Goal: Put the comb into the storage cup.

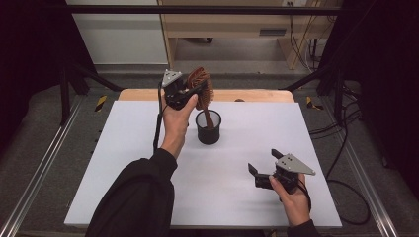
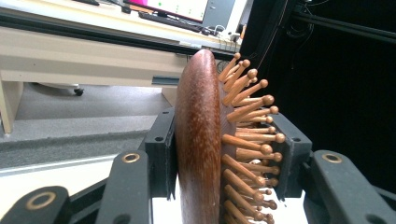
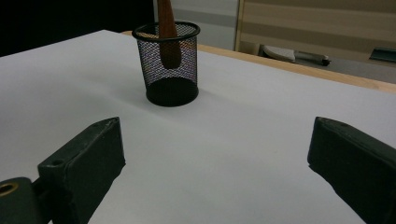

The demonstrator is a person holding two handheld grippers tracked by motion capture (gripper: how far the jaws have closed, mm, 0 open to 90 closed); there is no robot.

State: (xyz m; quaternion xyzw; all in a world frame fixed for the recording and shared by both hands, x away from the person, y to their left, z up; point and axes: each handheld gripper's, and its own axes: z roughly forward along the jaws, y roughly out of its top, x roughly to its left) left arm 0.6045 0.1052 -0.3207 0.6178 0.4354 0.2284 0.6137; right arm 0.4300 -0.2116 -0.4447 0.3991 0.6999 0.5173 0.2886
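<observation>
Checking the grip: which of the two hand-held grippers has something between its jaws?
The left hand-held gripper, clamping the wooden hairbrush; the right one is open, holding nothing.

A white-topped table [image 1: 148,197] stands on grey carpet [image 1: 49,163], with a pale wooden desk [image 1: 237,24] and dark curtains [image 1: 29,59] behind it.

left claw [image 1: 195,89]: raised, clamped | right claw [image 1: 263,165]: low, jaws wide
</observation>
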